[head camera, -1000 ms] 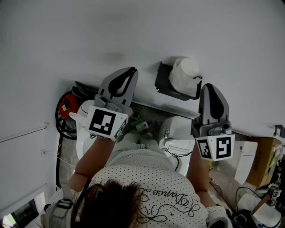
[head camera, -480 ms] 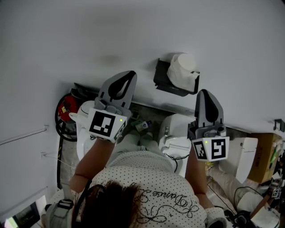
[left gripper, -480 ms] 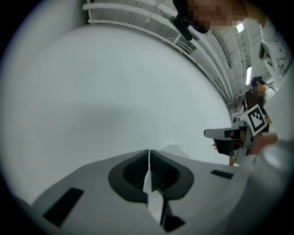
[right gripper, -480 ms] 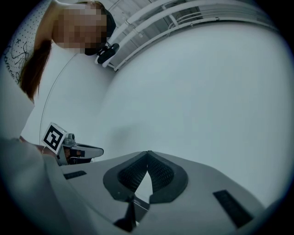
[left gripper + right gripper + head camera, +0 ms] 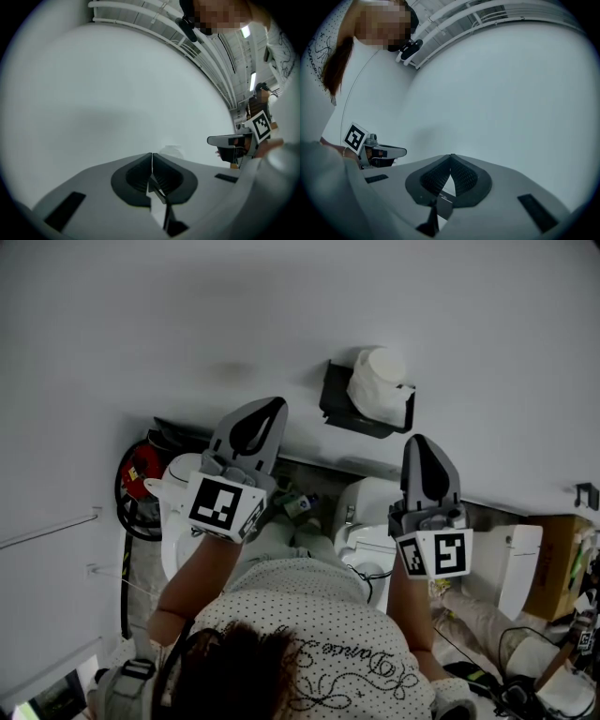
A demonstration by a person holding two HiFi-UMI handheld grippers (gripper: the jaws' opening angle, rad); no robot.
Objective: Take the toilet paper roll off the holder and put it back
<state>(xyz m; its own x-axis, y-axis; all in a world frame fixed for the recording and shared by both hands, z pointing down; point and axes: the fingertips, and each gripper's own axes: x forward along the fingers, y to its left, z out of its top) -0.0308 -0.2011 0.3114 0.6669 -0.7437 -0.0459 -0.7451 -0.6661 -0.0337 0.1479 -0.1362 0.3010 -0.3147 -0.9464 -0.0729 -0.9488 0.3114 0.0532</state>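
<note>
A white toilet paper roll (image 5: 377, 382) sits on a black holder (image 5: 339, 409) fixed to the white wall (image 5: 281, 306). My left gripper (image 5: 272, 405) is shut and holds nothing; it points at the wall to the left of the holder. My right gripper (image 5: 419, 440) is likewise shut and empty, and sits just below the roll, apart from it. In the left gripper view the jaws (image 5: 152, 155) meet in a thin line before bare wall, with the right gripper (image 5: 229, 140) off to the side. In the right gripper view the closed jaws (image 5: 451, 156) face the wall, with the left gripper (image 5: 383, 152) at the left.
Below the wall stand white toilets (image 5: 370, 521), one more (image 5: 172, 512) at the left. A red object with black hose (image 5: 139, 470) lies at the far left, a cardboard box (image 5: 553, 568) at the right. The person's dotted shirt (image 5: 309, 634) fills the bottom.
My right gripper has drawn down and away from the roll, widening the gap to the holder. The left gripper has shifted only slightly. Both stay closed and empty.
</note>
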